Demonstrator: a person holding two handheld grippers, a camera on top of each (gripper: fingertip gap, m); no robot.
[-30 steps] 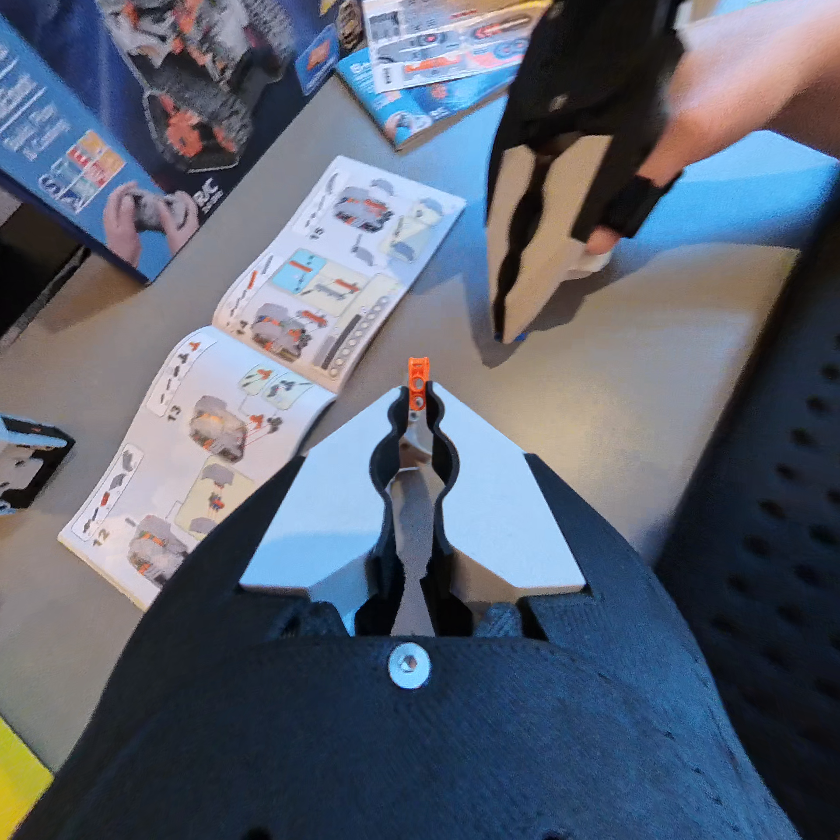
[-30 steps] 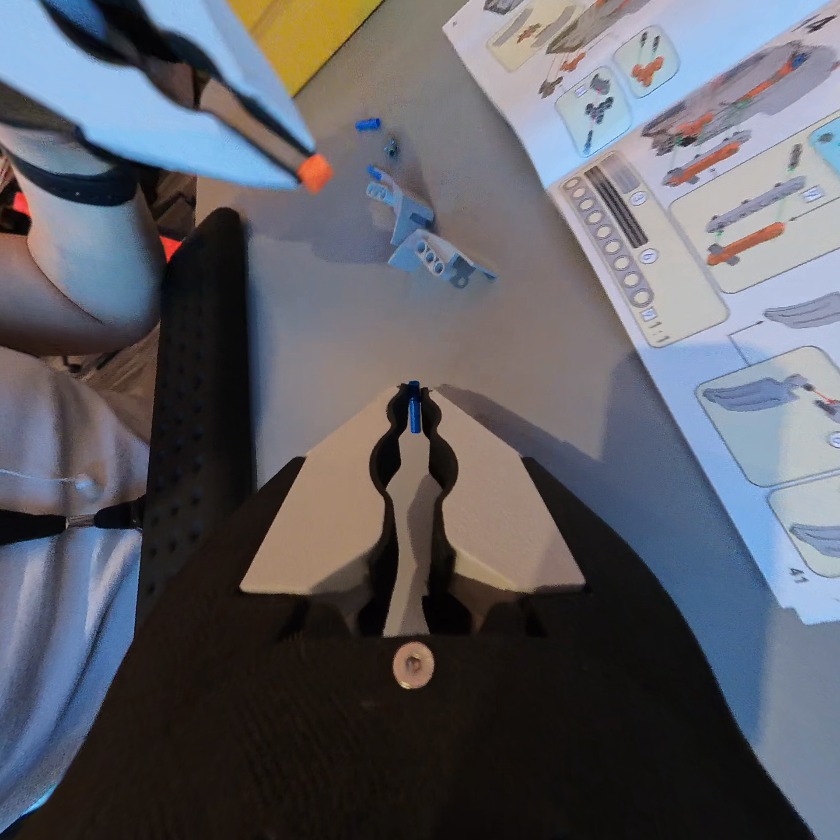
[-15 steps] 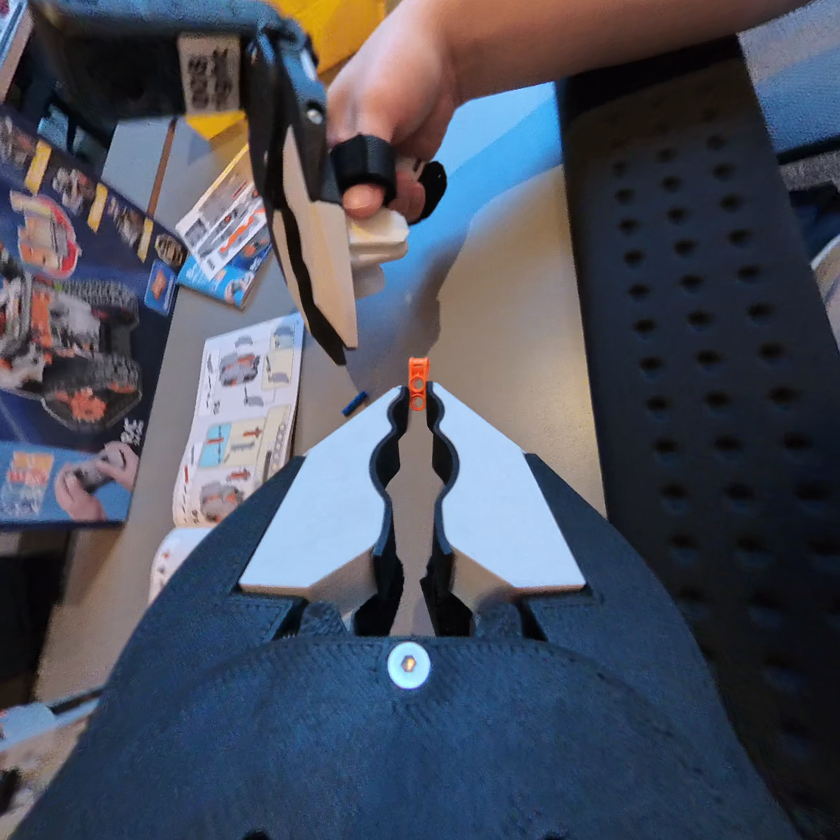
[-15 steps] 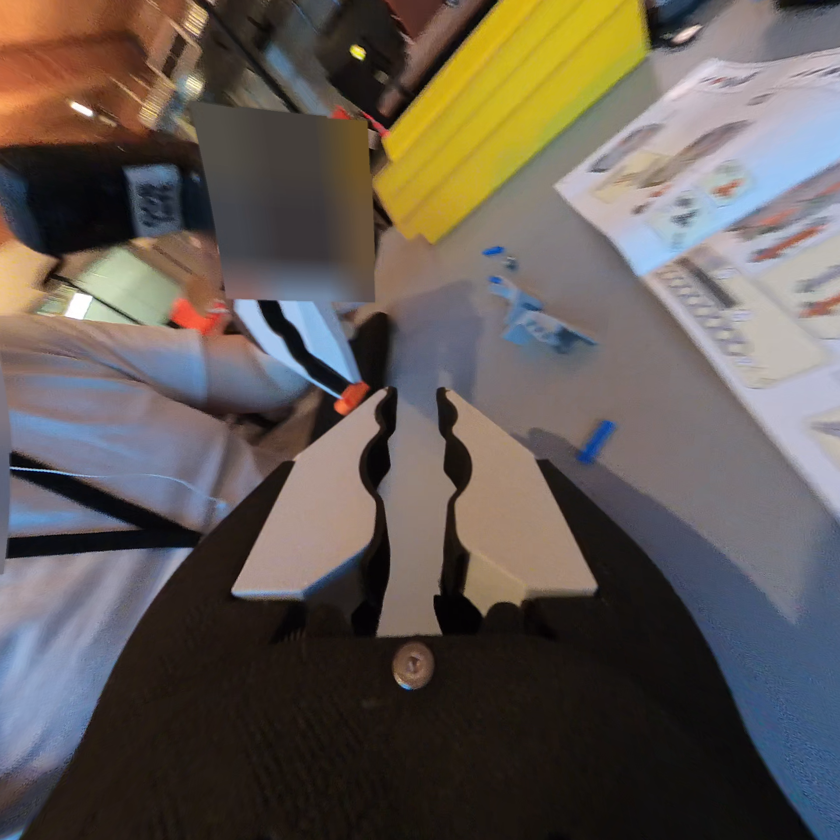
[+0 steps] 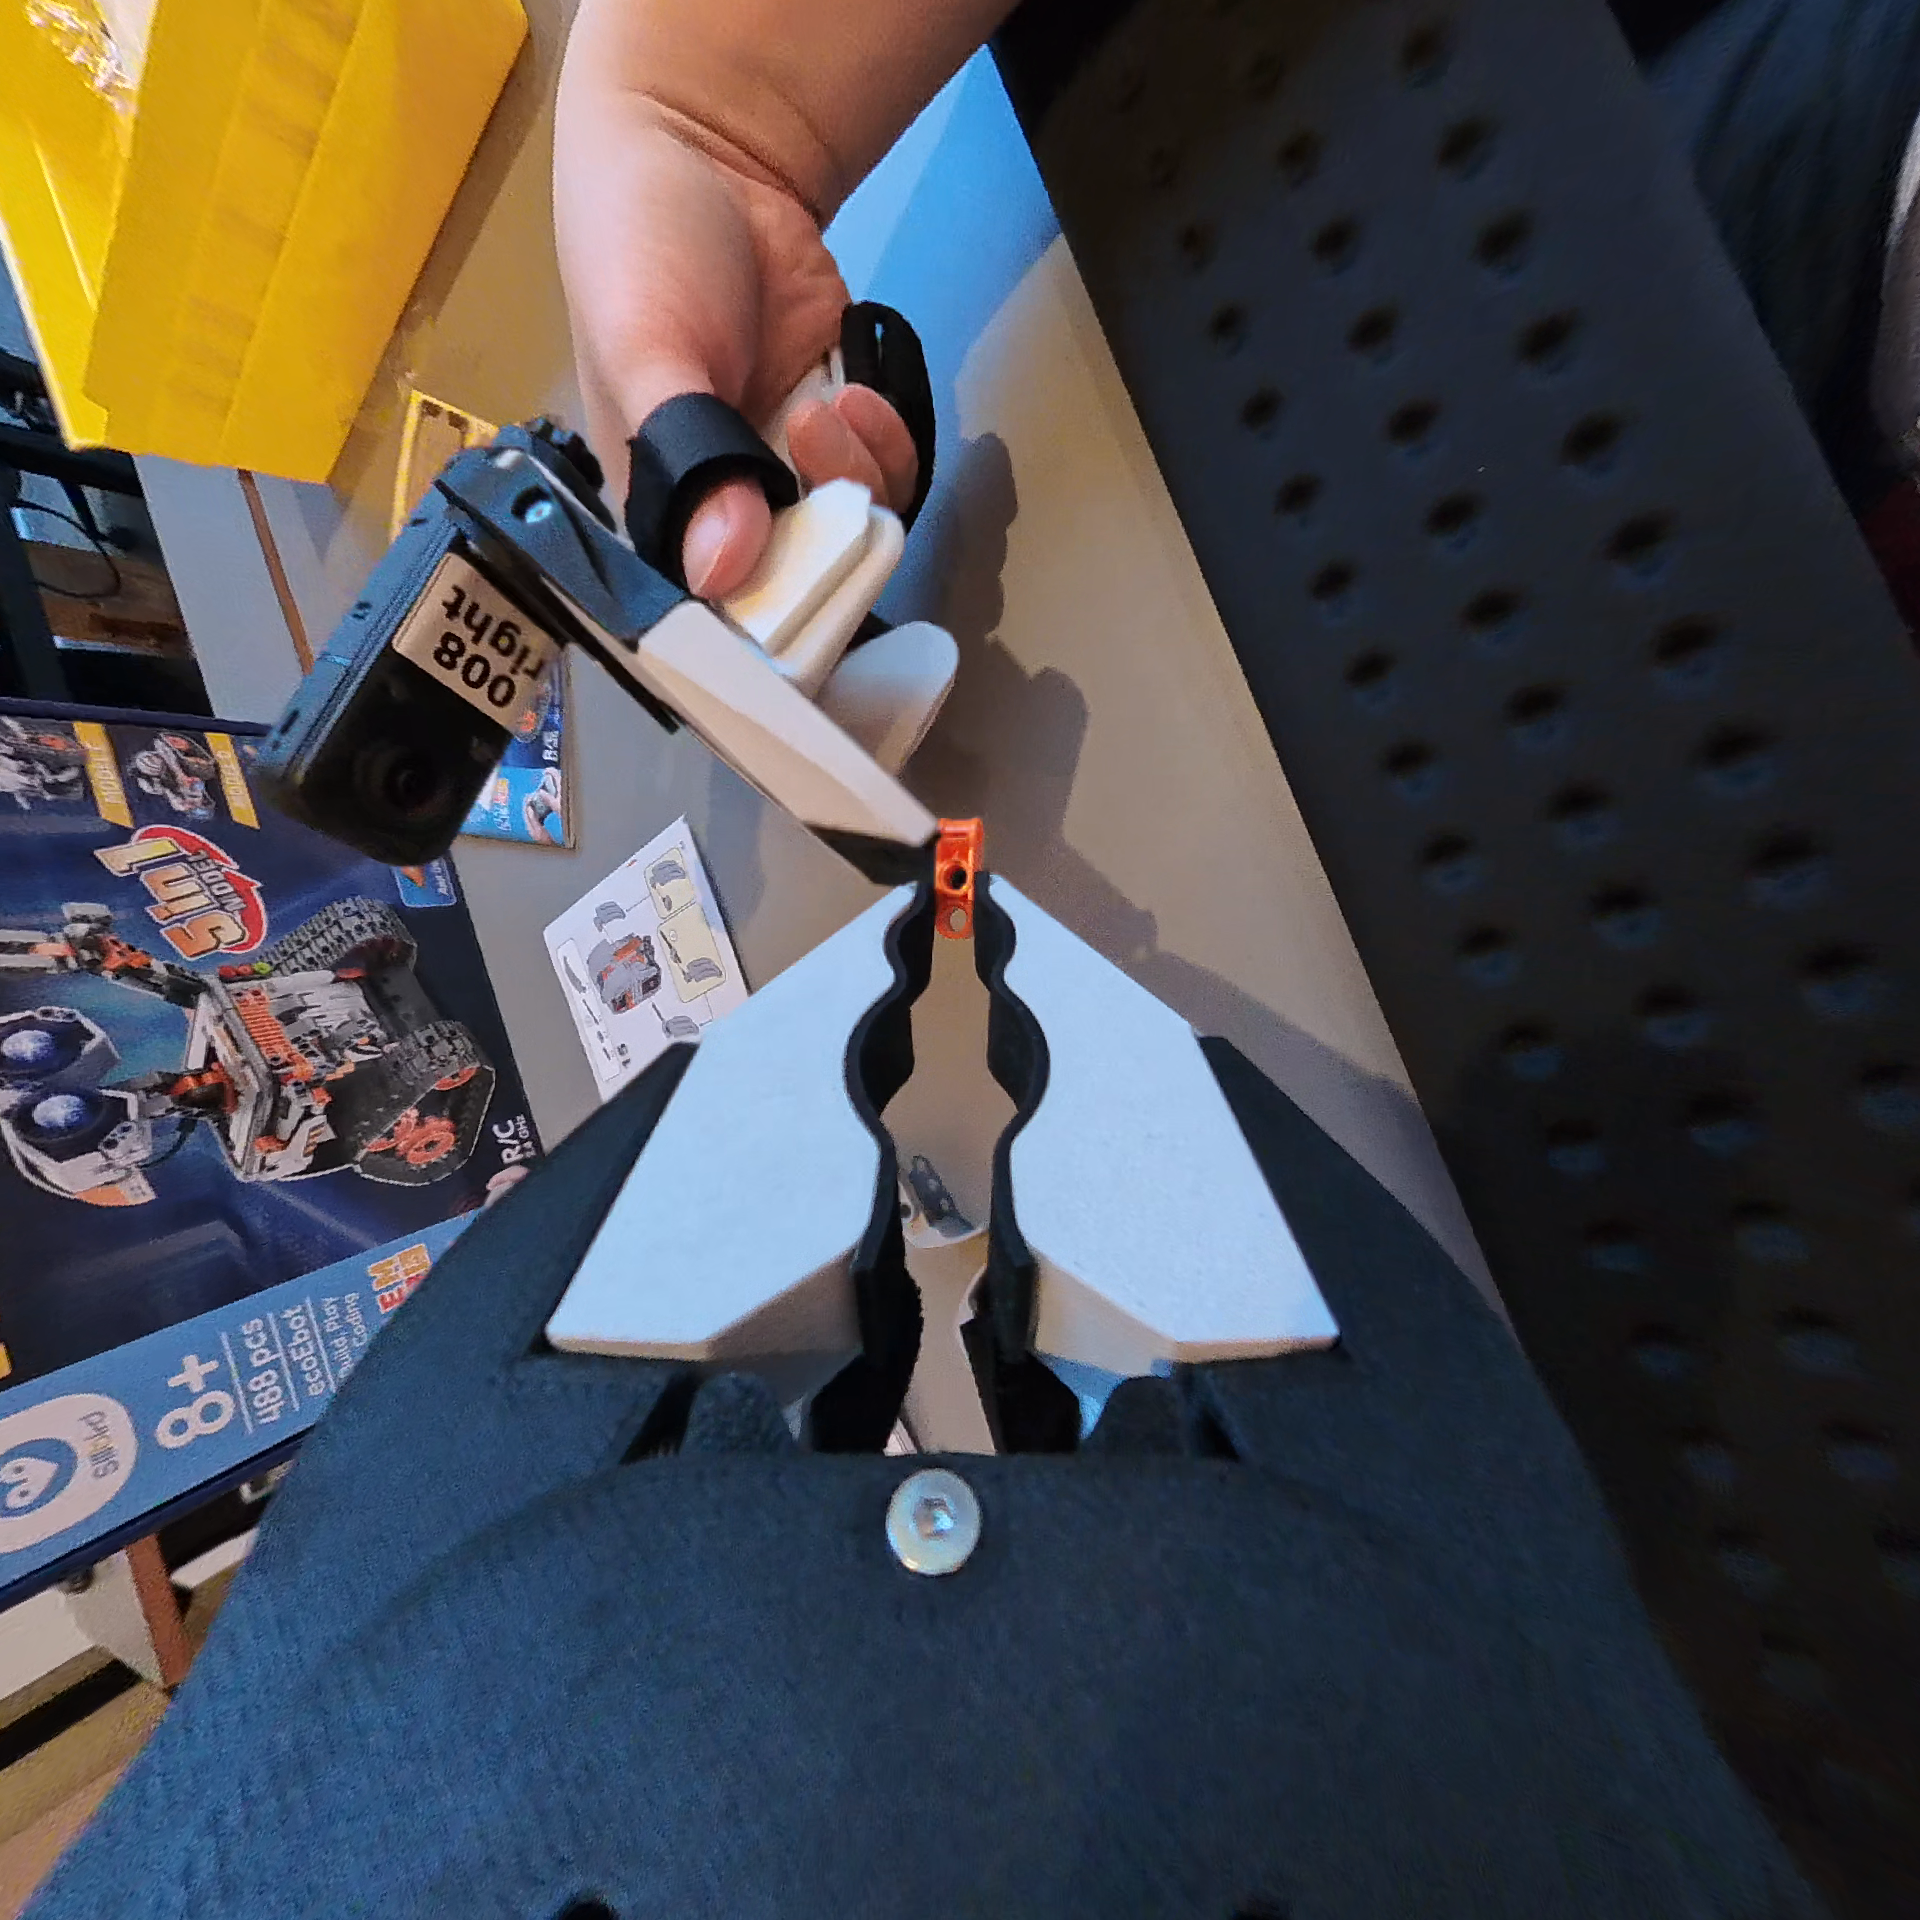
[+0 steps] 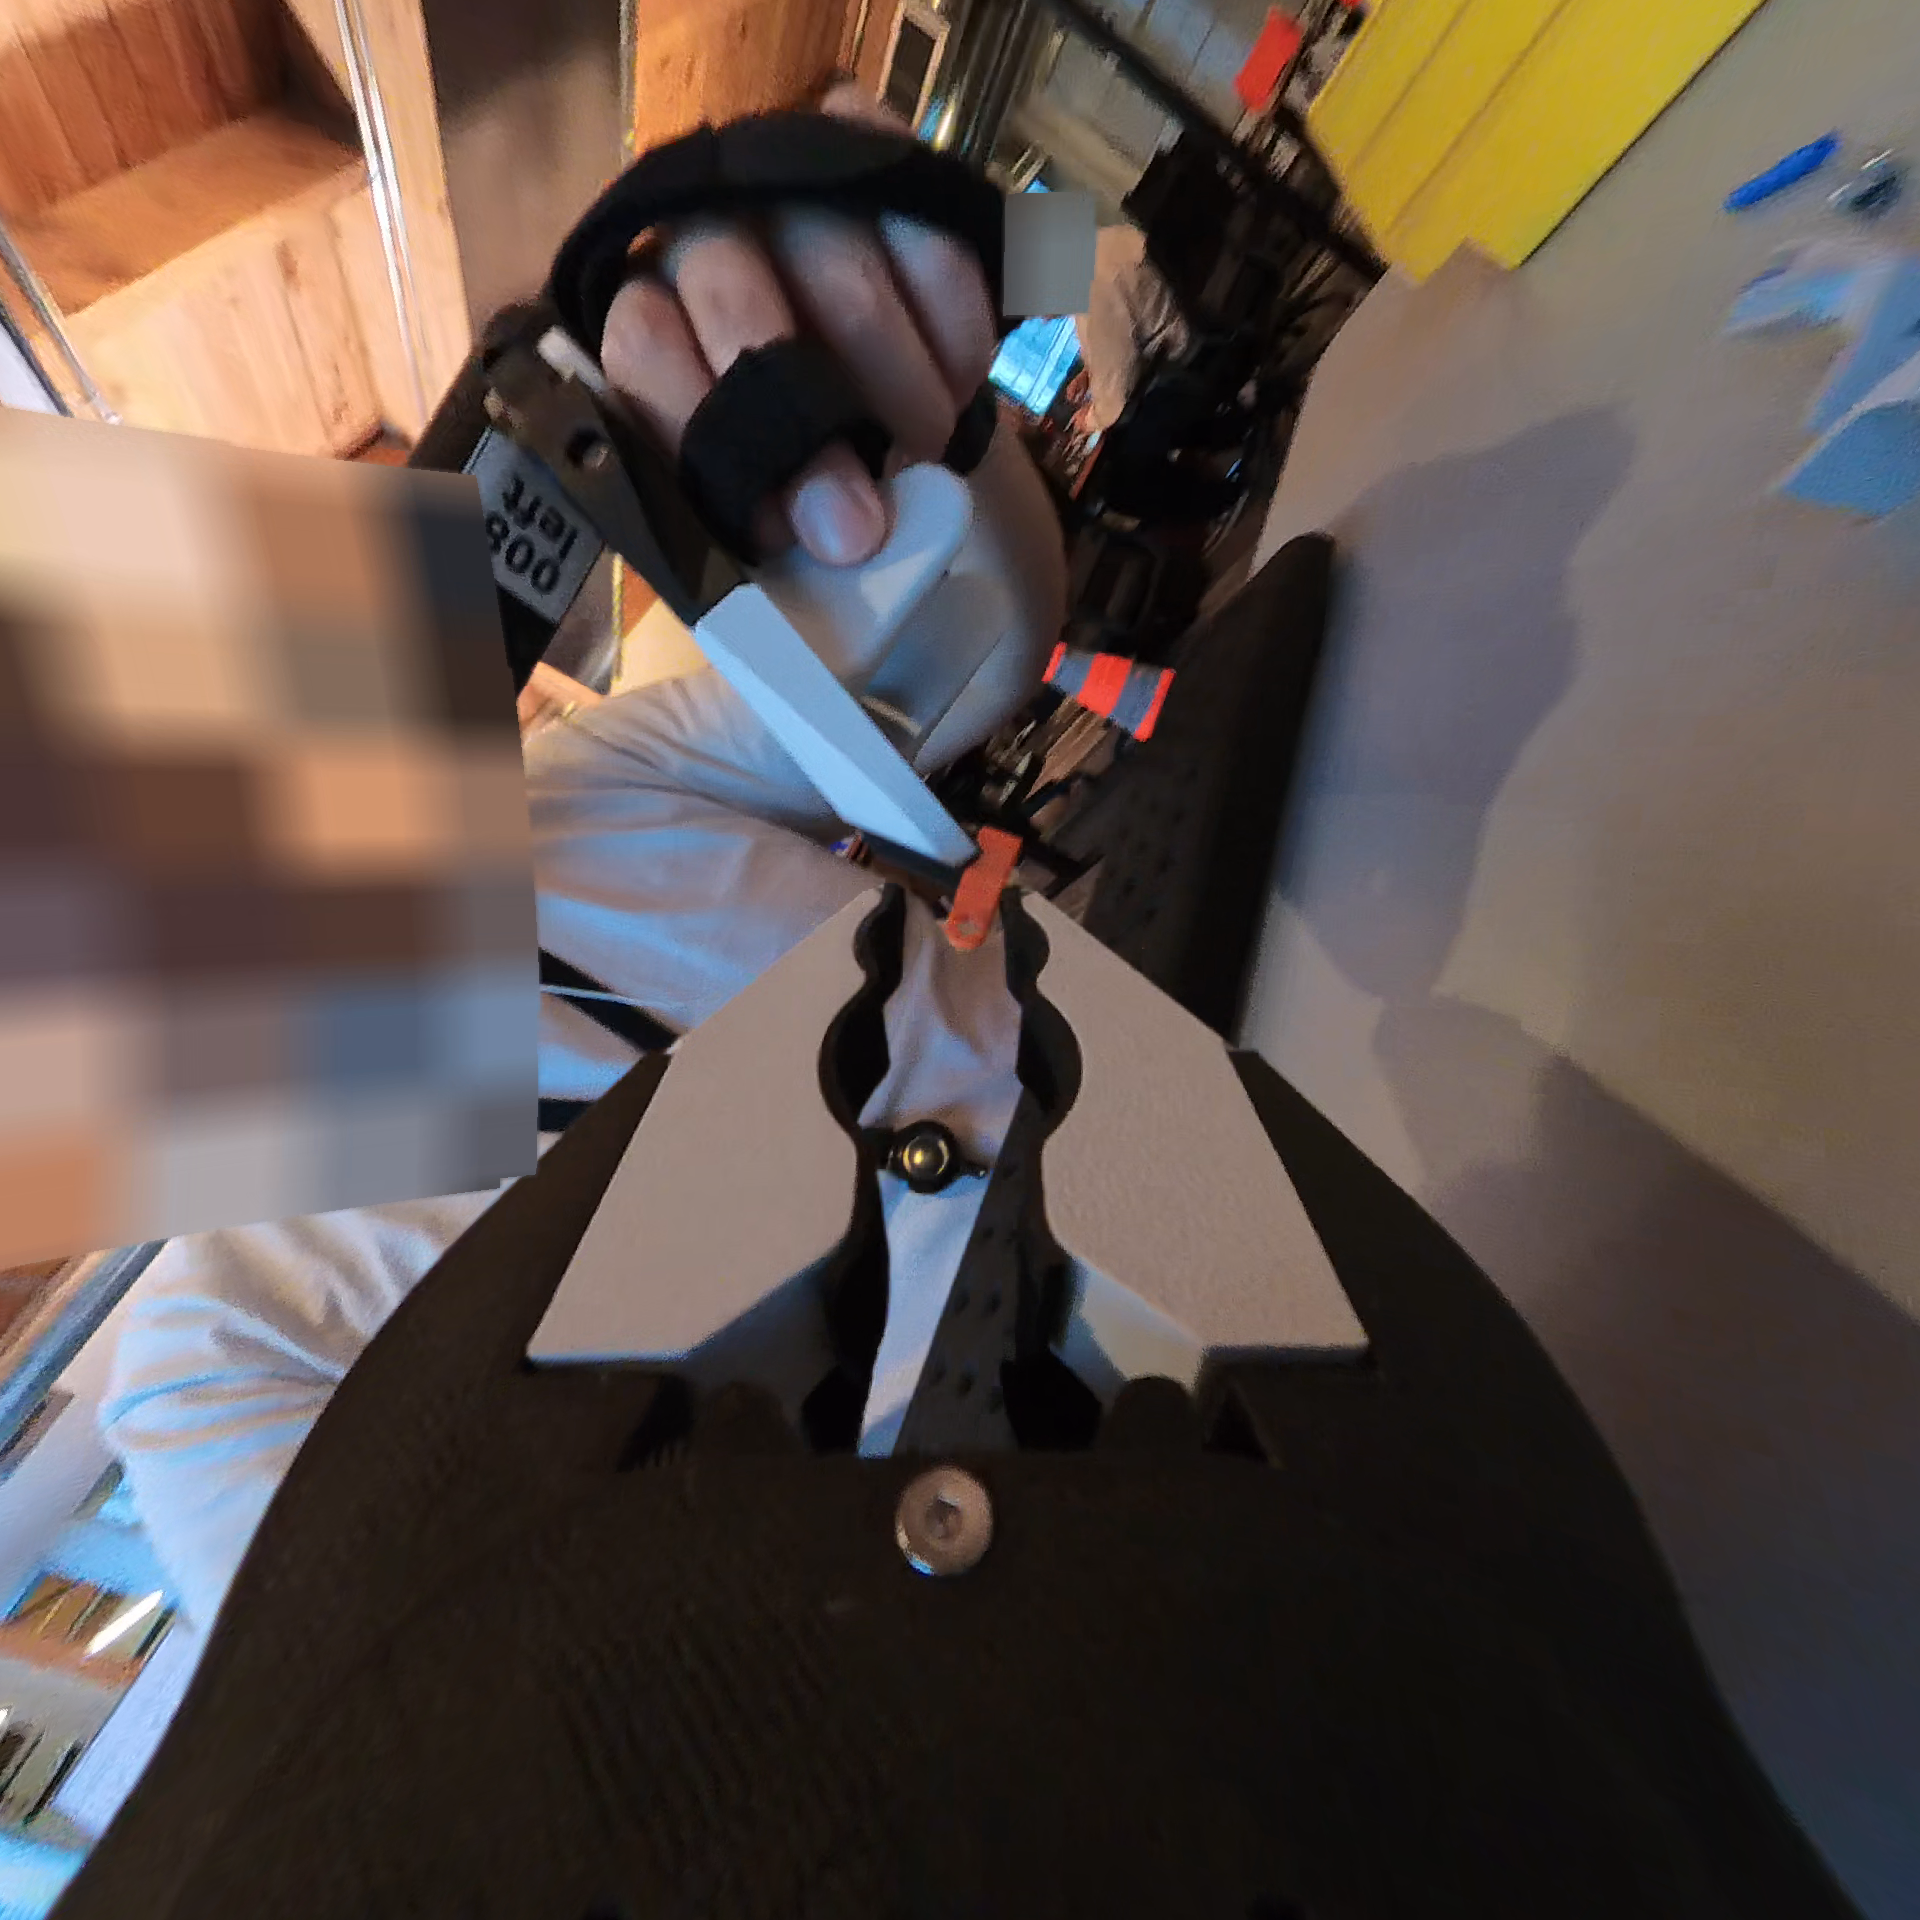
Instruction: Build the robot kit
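Orange connector pinched fast in the closed tips of the left gripper, raised above the grey table, now met from the far left by the right gripper, blue pin gone, jaws narrowly parted about the connector's free end, holding nothing.

A grey counter carries a yellow box at its far end, and a dark perforated chair back stands against its edge. Beyond, warm light falls on wooden panelling and blurred dark shelving; the details there cannot be made out.
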